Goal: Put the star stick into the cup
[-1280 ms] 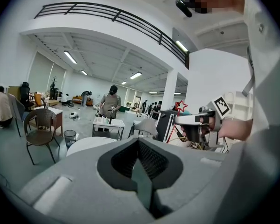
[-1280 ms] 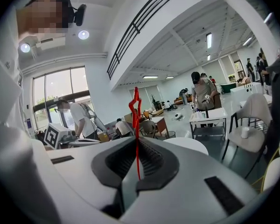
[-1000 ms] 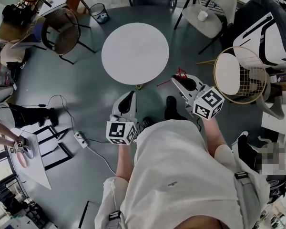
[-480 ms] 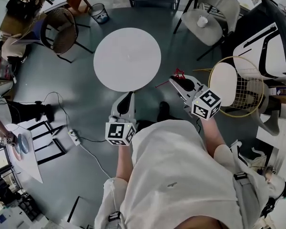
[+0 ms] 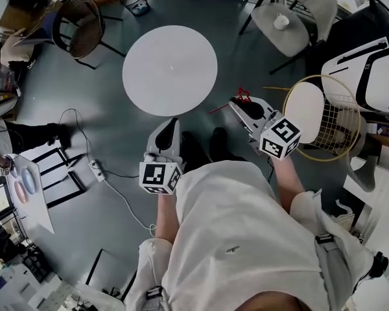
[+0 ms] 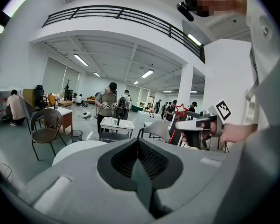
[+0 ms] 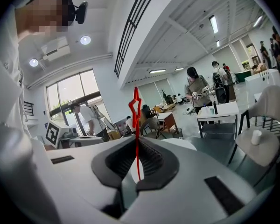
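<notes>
**Star stick clamped in the right gripper, cup on a chair seat**

The red star stick is held off the floor in the right gripper. Its star end points up and away from the person, and its thin shaft sticks out to the left of the jaws. In the right gripper view the stick stands upright between the two dark pads. The right gripper is clenched on the stick, with the star above the jaw tips.

The cup, small and white, stands near the middle of the seat of a grey chair. It is well apart from the stick and beyond it, to the upper right in the head view. The right gripper view shows the same cup at its right edge.

The left gripper is held level beside the right one, and its jaws are closed on each other with nothing between them. The left gripper view shows the star above the right gripper's body.

A round white table stands just beyond both grippers, with the stick's shaft end near its lower right edge. A wire chair stands to the right of the right gripper.
</notes>
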The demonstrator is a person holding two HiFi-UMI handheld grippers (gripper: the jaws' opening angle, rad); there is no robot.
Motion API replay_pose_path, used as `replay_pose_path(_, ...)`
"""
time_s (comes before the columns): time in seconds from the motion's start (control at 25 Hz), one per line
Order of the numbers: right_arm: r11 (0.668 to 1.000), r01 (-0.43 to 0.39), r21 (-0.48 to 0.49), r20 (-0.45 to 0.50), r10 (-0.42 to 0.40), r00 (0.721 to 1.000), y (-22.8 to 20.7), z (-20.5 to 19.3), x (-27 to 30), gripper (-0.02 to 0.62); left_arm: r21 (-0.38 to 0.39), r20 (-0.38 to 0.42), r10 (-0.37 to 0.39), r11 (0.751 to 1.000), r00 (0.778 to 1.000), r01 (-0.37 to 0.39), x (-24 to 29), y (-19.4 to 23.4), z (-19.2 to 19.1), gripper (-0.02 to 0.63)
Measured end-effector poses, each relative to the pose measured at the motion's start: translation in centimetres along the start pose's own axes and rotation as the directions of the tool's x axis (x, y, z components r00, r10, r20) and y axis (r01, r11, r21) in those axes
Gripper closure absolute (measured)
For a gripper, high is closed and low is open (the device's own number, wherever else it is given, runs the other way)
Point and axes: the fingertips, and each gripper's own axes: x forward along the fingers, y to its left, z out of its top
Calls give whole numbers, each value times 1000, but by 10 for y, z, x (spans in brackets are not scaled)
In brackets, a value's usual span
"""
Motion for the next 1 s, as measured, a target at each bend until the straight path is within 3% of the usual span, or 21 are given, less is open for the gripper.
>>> replay_pose_path(0.4, 1000, 9, 0, -25, -9, 1000, -2, 6, 46, 575, -22, -33, -35, 999, 999, 34, 16, 32, -4, 595)
replay_pose_path(1.0, 993, 102, -59, -4, -102, 995, -22, 66, 122, 575, -11, 23, -117, 993, 993, 117, 63, 120, 45, 595)
